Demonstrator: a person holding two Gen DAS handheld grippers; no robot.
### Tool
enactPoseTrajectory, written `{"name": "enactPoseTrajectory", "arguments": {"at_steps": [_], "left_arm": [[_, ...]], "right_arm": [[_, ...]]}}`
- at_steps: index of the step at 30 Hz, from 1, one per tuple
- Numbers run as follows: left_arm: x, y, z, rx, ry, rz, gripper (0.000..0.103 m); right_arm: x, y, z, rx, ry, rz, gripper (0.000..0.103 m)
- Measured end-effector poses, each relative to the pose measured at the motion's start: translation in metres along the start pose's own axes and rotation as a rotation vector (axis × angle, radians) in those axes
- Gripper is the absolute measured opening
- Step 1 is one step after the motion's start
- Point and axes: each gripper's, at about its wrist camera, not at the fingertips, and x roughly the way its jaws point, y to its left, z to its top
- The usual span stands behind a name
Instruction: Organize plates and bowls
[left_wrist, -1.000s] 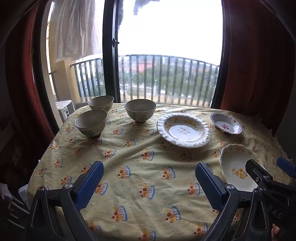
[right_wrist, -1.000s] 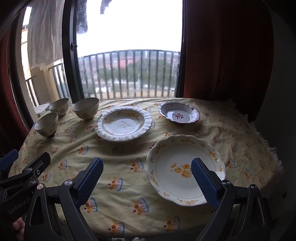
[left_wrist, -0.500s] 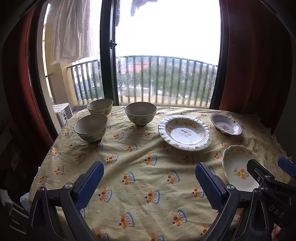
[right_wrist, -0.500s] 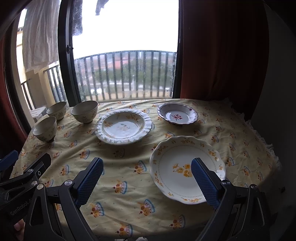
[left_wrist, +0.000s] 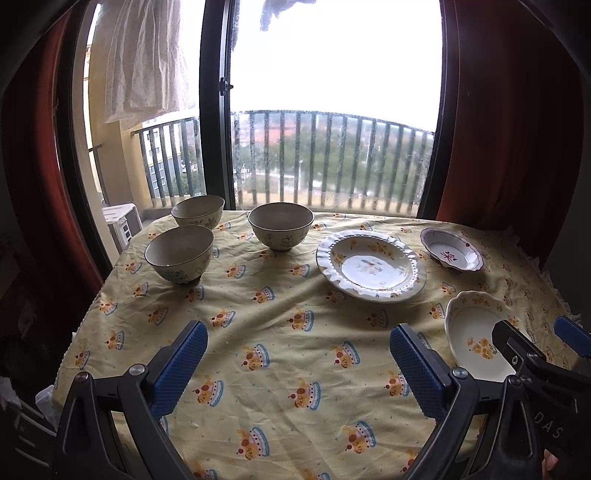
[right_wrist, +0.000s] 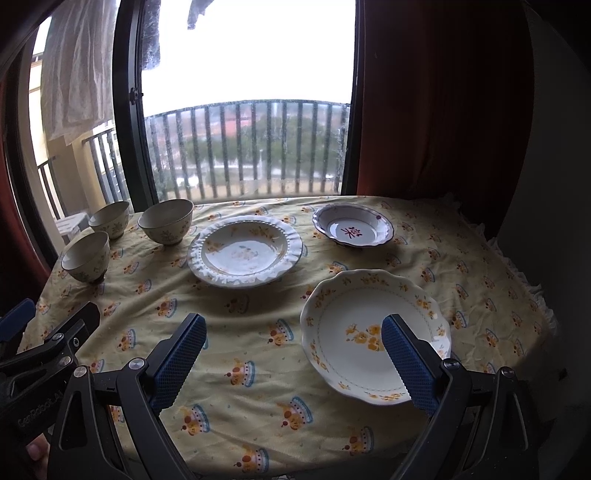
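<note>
Three cream floral bowls stand at the far left: the near one (left_wrist: 180, 254), the back one (left_wrist: 198, 210) and the middle one (left_wrist: 280, 226). A white frilled plate (left_wrist: 370, 265) lies at the centre. A small purple-rimmed dish (left_wrist: 451, 253) is at the far right. A scalloped plate with yellow flowers (right_wrist: 373, 332) lies near the right front. My left gripper (left_wrist: 298, 363) is open and empty above the front of the table. My right gripper (right_wrist: 293, 356) is open and empty, its right finger over the scalloped plate's near side.
The table wears a yellow cloth with crown prints (left_wrist: 280, 332). A window with balcony railing (left_wrist: 325, 162) is behind it. Red curtains (left_wrist: 509, 129) hang at the right. The right gripper shows at the left wrist view's right edge (left_wrist: 535, 358).
Both grippers have drawn back and risen a little, so more of the table front and window shows. The dishes have not moved. Both stay open.
</note>
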Motion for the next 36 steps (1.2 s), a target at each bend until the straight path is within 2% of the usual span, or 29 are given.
{"name": "enactPoseTrajectory", "arguments": {"at_steps": [36], "left_arm": [[-0.0039,0.0086,-0.0022,-0.002,-0.013,-0.024,0.099]], "right_arm": [[-0.0031,0.0034,-0.0028,0.027,0.004,-0.021,0.097]]}}
